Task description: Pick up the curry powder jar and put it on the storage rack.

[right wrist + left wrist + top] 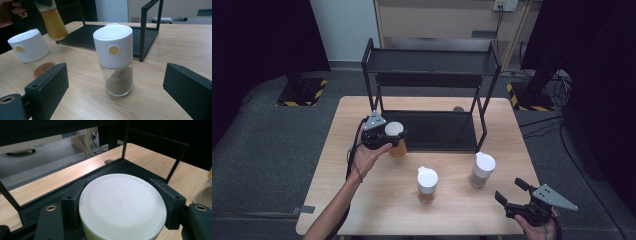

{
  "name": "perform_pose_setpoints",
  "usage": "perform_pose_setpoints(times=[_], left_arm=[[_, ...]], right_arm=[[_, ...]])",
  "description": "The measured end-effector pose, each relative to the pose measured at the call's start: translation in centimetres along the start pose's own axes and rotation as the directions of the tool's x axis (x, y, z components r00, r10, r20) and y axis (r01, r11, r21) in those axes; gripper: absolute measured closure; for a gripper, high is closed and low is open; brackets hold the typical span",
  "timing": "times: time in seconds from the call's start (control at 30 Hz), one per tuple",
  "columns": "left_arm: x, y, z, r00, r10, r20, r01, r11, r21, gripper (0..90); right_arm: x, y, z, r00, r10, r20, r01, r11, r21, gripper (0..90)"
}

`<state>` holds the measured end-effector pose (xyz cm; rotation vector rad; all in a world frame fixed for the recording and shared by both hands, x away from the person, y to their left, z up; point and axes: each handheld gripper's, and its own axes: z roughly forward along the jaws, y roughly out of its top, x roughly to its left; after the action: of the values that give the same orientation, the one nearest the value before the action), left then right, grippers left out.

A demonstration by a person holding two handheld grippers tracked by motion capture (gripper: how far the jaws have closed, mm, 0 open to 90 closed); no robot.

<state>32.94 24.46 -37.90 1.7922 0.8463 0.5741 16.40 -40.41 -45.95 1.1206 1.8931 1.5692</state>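
My left gripper (393, 136) is shut on a spice jar (396, 141) with a white cap (122, 203) and amber contents, lifted just off the table at the front left corner of the black rack's lower shelf (437, 131). The same held jar (53, 21) hangs tilted at the top left of the right gripper view. A jar of grey-brown powder (482, 170) stands upright on the table, straight ahead of my open right gripper (512, 192); its white cap (113, 45) sits between the jaws but farther off. A third jar (427, 184) with reddish powder stands left of it.
The two-tier black metal rack (432, 62) stands at the back middle of the wooden table (342, 165), both shelves bare. A small round mark (458, 109) lies on the table behind the rack. Cabinets and cables sit on the floor beyond.
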Motion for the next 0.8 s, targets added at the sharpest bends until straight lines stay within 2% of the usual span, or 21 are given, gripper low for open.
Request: perform_pose_setpoints(times=[0.33,0.43,0.7,0.8], left_arm=[[0.3,0.5,1.8,0.9974,-0.019,-0.070,0.019,0.9998,-0.007,32.0],[0.5,0.6,2.4,0.9950,-0.038,-0.092,0.038,0.9992,-0.010,32.0],[0.7,1.0,4.1,0.9884,-0.031,-0.149,0.030,0.9995,-0.005,32.0],[0.9,1.0,4.5,0.9871,-0.027,-0.158,0.028,0.9996,0.003,32.0]], right_arm=[[-0.1,0.0,0.0,1.0000,0.002,-0.004,-0.002,1.000,0.000,6.7],[-0.1,0.0,0.0,1.0000,0.002,-0.006,-0.002,1.000,0.000,6.8],[-0.2,-0.1,0.0,1.0000,0.005,-0.007,-0.005,1.000,0.000,6.8],[-0.2,-0.1,0.0,0.9999,0.008,-0.007,-0.008,1.000,-0.001,6.8]])
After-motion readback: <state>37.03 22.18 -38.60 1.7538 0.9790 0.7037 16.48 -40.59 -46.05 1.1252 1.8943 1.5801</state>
